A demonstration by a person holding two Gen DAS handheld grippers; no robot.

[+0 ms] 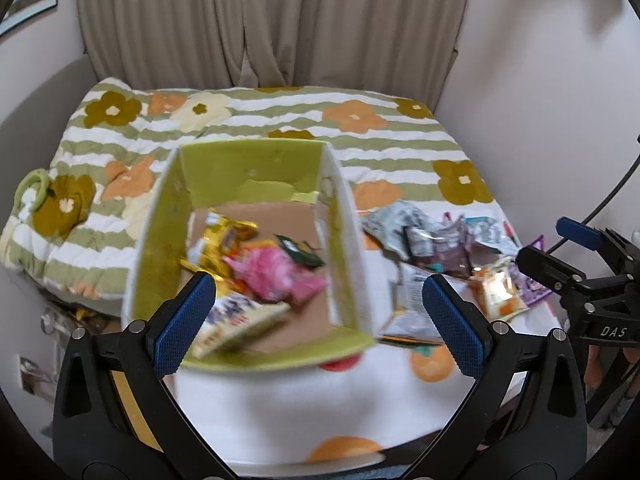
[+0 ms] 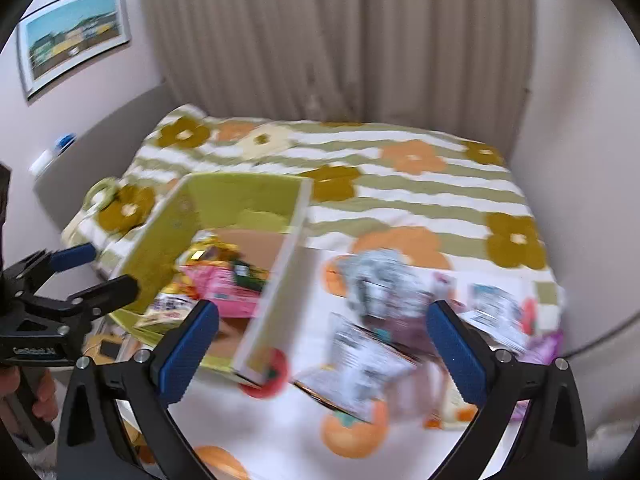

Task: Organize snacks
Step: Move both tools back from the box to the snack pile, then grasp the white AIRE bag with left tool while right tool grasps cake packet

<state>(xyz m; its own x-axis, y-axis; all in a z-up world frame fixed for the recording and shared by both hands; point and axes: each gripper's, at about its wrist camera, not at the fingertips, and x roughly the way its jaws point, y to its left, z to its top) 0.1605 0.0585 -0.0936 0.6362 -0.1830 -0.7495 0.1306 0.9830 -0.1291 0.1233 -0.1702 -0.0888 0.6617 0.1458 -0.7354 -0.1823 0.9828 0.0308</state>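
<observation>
Hovering over the green box (image 1: 256,168), the left gripper (image 1: 318,322) is spread wide and empty; the box holds gold, pink and white packets. Loose snack packets (image 2: 372,360) lie right of it on the bedspread (image 2: 420,200), under the right gripper (image 2: 322,354), also wide and empty. Packets look light, crinkly, slippery: pinch a sealed edge. Nearest packet's long axis looks diagonal, but blur limits certainty.

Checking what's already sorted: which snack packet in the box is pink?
The pink packet lies mid-box in the green box, between the gold packet and a small dark green one.
</observation>
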